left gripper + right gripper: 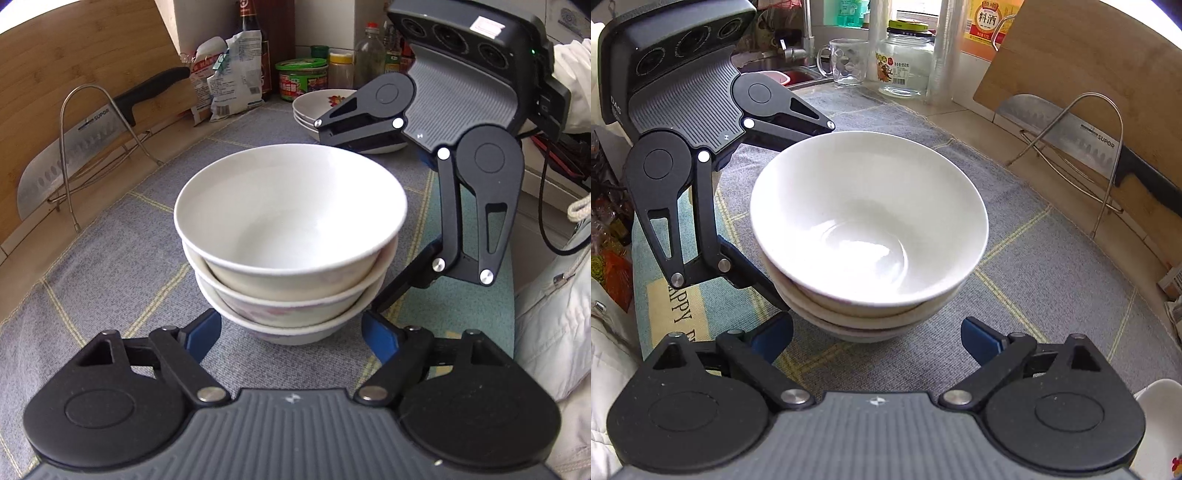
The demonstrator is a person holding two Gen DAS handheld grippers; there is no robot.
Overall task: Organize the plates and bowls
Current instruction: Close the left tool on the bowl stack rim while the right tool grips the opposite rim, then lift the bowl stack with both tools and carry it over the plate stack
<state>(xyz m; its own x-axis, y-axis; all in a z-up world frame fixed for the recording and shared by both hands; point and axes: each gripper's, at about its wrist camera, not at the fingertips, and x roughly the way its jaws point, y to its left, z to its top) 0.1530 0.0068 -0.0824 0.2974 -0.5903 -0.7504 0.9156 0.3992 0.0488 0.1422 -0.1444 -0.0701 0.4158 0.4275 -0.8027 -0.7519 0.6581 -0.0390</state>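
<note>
Three white bowls [290,236] sit nested in one upright stack, rims up, on a grey woven mat with thin yellow grid lines on the desk. The top bowl is plain glossy white inside and empty; it sits slightly askew in the one below. The lower two show faint pink markings on their outer walls. The stack stands just ahead of the left claw [291,332], between its blue pads but not touching them. Beyond the stack and to the right, well apart from it, a short pile of shallow white plates [321,101] with a red flower print lies flat.
</note>
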